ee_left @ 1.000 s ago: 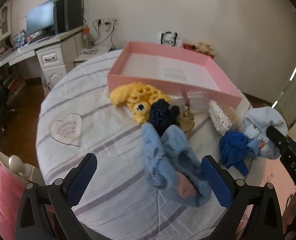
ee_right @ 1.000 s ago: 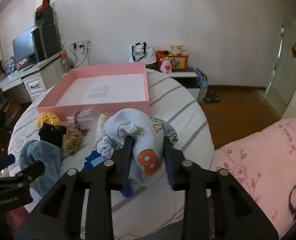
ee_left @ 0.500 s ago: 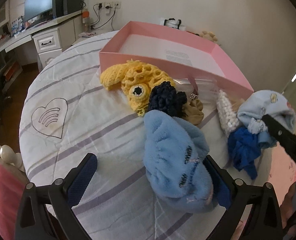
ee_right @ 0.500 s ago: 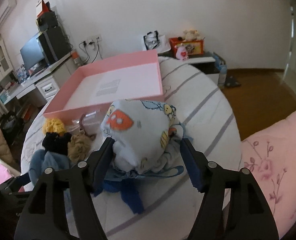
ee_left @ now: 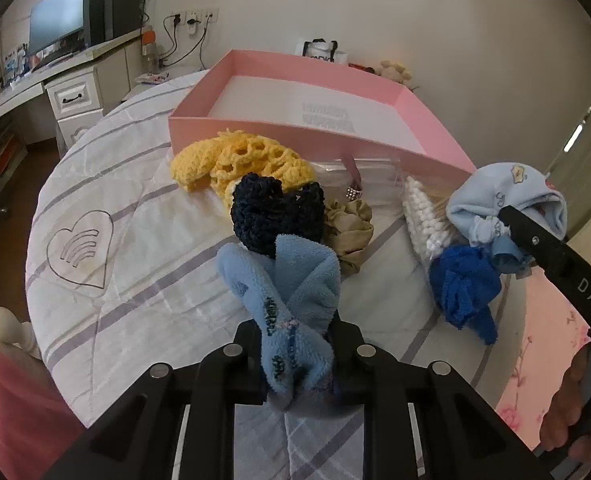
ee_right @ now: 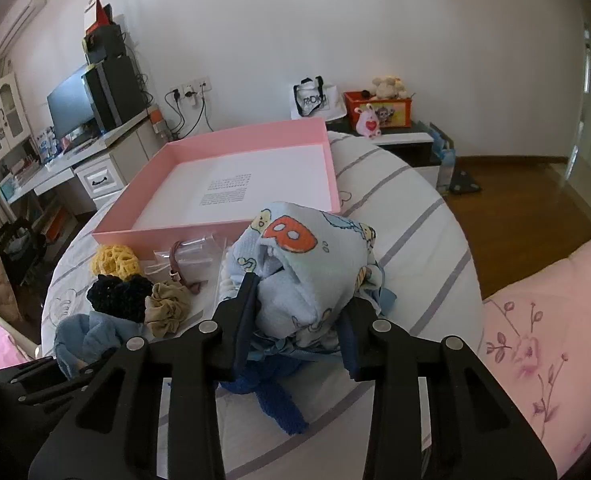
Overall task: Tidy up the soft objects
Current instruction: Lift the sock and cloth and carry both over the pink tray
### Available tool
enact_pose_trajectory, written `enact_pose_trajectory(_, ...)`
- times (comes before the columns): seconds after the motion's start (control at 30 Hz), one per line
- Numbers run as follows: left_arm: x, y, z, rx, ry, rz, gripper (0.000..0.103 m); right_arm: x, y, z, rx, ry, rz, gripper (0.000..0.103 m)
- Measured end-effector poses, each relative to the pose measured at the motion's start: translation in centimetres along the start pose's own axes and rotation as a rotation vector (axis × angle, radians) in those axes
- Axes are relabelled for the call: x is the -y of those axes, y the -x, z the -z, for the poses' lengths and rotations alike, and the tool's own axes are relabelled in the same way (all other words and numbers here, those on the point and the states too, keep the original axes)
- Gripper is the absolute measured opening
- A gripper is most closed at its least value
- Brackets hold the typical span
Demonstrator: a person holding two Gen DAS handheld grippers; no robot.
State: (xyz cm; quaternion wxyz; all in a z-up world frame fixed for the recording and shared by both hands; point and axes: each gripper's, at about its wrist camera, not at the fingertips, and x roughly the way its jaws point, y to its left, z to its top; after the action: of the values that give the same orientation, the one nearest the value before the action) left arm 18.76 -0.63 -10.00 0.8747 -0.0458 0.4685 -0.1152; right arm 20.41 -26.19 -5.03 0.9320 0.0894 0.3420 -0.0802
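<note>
We have the fluffy blue cloth (ee_left: 291, 304) pinched between the fingers of the left gripper (ee_left: 295, 360), which have closed tight on its lower folds; its upper end sticks up and forward past the fingertips, above the striped bedspread (ee_left: 135, 280). The left gripper points level toward the pink box (ee_left: 263, 128), low over the bed.

In the right wrist view we hold the printed baby hat (ee_right: 307, 268) in the right gripper (ee_right: 299, 320). Its fingers stand moderately apart and press against the hat's two sides (the bulk of the hat swells up above the tips). That gripper comes in from the right edge of the left view, angled across the bed.

Under the hat lies one royal blue knit piece (ee_left: 463, 288), touching it. We count one yellow crochet item (ee_left: 239, 160), one dark navy knit item (ee_left: 275, 212), one tan scrunchie (ee_left: 347, 224) and one white knit piece (ee_left: 419, 212), all in a loose row just in front of the box's near wall. A clear plastic packet (ee_right: 187, 256) lies against that wall. The box itself holds only a printed sheet on its floor.
</note>
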Motion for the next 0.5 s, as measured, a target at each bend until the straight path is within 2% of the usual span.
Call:
enact_pose_trajectory(0.33,-0.3,3.1,0.2,0.053,0.001,0.000,0.018,0.7,3.1,-0.3,0.060,-0.031,0.028,0.033)
enact_pose_trajectory(0.5,-0.3,5.9,0.3,0.113,0.003,0.007,0.018,0.3,5.9,-0.4,0.117,-0.025,0.014,0.033)
